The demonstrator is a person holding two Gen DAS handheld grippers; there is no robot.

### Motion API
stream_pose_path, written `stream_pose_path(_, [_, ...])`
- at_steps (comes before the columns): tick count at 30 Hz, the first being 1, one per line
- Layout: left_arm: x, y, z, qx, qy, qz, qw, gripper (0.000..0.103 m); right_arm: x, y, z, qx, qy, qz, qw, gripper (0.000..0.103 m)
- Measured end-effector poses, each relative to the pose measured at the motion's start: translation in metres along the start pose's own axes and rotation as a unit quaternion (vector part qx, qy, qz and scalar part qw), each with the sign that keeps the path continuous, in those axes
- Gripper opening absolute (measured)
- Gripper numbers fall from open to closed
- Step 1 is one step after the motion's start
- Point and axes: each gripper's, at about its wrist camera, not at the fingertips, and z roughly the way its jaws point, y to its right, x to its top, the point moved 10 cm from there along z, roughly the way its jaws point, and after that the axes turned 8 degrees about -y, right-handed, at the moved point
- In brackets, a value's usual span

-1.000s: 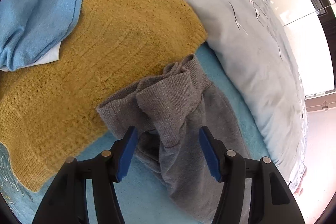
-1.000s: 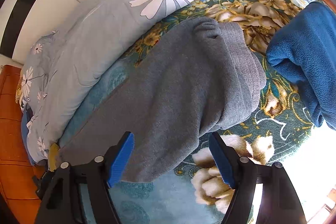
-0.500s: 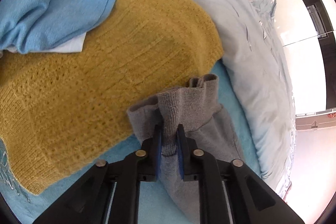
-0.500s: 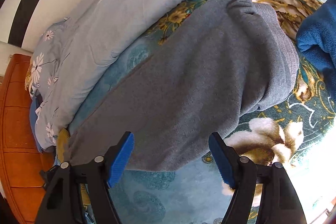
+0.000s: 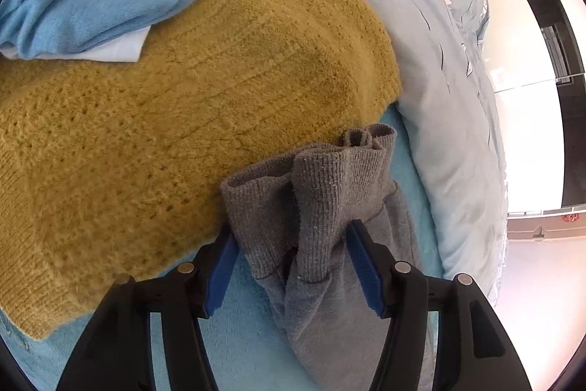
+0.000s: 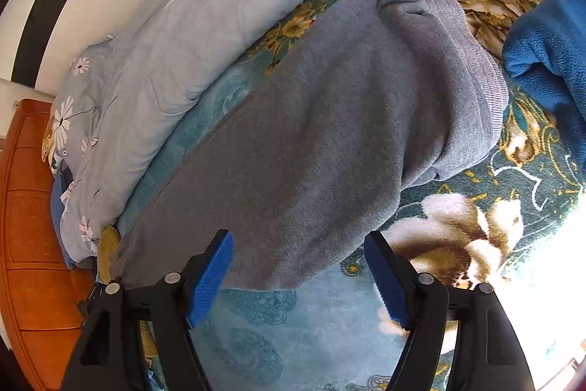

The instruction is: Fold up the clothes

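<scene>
Two claws at the grey sweatpants (image 6: 311, 134) on the teal bedspread (image 6: 293, 336): my left gripper (image 5: 291, 262) is opening around the ribbed cuff (image 5: 329, 178), my right gripper (image 6: 298, 275) spread over the edge, regrasp probably next.

We see both views brightly lit by daylight, which blows out to white glare along the right edge of the left wrist view and the lower right corner of the right wrist view, washing out the floral blanket (image 6: 472, 237) there. Both are sharp at the centre, with soft shadows in the folds of the grey garment (image 5: 329, 193). The fisheye lens bends everything toward black corners.
</scene>
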Motion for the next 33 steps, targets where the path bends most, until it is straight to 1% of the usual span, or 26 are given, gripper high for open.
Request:
stream_pose_path(1, [-0.001, 0.000, 0.001, -0.004, 0.000, -0.001, 1.0000, 0.057, -0.001, 0.002, -0.002, -0.001, 0.001, 0.004, 1.000, 0.077])
stream_pose_path(2, [-0.002, -0.001, 0.001, -0.009, 0.000, -0.002, 1.0000, 0.045, -0.002, 0.004, -0.004, -0.001, 0.002, 0.007, 1.000, 0.077])
stream_pose_path(4, [-0.003, 0.000, -0.001, -0.020, -0.001, -0.002, 0.9998, 0.029, -0.004, 0.009, -0.008, -0.003, 0.004, 0.012, 1.000, 0.077])
stream_pose_path(5, [-0.003, 0.001, -0.004, -0.023, -0.001, 0.002, 0.9997, 0.023, -0.005, 0.011, -0.010, -0.005, 0.005, 0.013, 1.000, 0.077])
stream_pose_path(8, [-0.004, 0.006, -0.014, -0.038, 0.002, 0.006, 0.9993, 0.018, -0.009, 0.018, -0.015, -0.010, 0.008, 0.018, 1.000, 0.077])
stream_pose_path(12, [0.005, 0.016, -0.054, -0.063, 0.031, 0.019, 0.9974, 0.016, -0.011, 0.026, -0.023, -0.012, 0.017, 0.026, 0.999, 0.077])
stream_pose_path(13, [0.008, 0.017, -0.065, -0.062, 0.043, 0.028, 0.9968, 0.016, -0.011, 0.028, -0.026, -0.012, 0.021, 0.026, 0.999, 0.077])
stream_pose_path(16, [0.024, 0.008, -0.097, -0.048, 0.072, 0.042, 0.9954, 0.016, -0.007, 0.036, -0.032, -0.006, 0.036, 0.028, 0.999, 0.077])
stream_pose_path(17, [0.033, 0.004, -0.100, -0.036, 0.070, 0.049, 0.9957, 0.016, -0.005, 0.041, -0.032, -0.003, 0.041, 0.036, 0.999, 0.077])
stream_pose_path(18, [0.052, 0.002, -0.104, -0.020, 0.062, 0.064, 0.9958, 0.016, -0.003, 0.048, -0.031, 0.004, 0.047, 0.048, 0.998, 0.077])
stream_pose_path(19, [0.065, 0.006, -0.102, -0.005, 0.054, 0.077, 0.9956, 0.016, -0.001, 0.056, -0.030, 0.012, 0.054, 0.063, 0.996, 0.077])
stream_pose_path(21, [0.057, 0.034, -0.090, 0.011, 0.046, 0.090, 0.9948, 0.017, 0.006, 0.071, -0.025, 0.022, 0.067, 0.090, 0.993, 0.077])
stream_pose_path(22, [0.052, 0.042, -0.091, 0.014, 0.045, 0.092, 0.9946, 0.017, 0.009, 0.078, -0.023, 0.027, 0.074, 0.103, 0.992, 0.077])
stream_pose_path(24, [0.048, 0.035, -0.091, 0.012, 0.046, 0.084, 0.9954, 0.017, 0.020, 0.093, -0.019, 0.041, 0.087, 0.128, 0.987, 0.077])
stream_pose_path(26, [0.051, 0.034, -0.089, 0.015, 0.044, 0.078, 0.9959, 0.017, 0.031, 0.107, -0.014, 0.055, 0.099, 0.153, 0.982, 0.076])
stream_pose_path(28, [0.063, 0.031, -0.071, 0.023, 0.040, 0.078, 0.9959, 0.017, 0.040, 0.122, -0.007, 0.052, 0.105, 0.171, 0.978, 0.069])
stream_pose_path(29, [0.061, 0.028, -0.070, 0.028, 0.039, 0.080, 0.9956, 0.017, 0.044, 0.125, -0.002, 0.056, 0.100, 0.172, 0.978, 0.062])
stream_pose_path(32, [0.066, 0.024, -0.065, 0.038, 0.038, 0.077, 0.9956, 0.017, 0.050, 0.125, 0.014, 0.075, 0.075, 0.159, 0.982, 0.058])
stream_pose_path(33, [0.065, 0.022, -0.066, 0.039, 0.037, 0.072, 0.9959, 0.018, 0.050, 0.123, 0.017, 0.075, 0.070, 0.150, 0.983, 0.054])
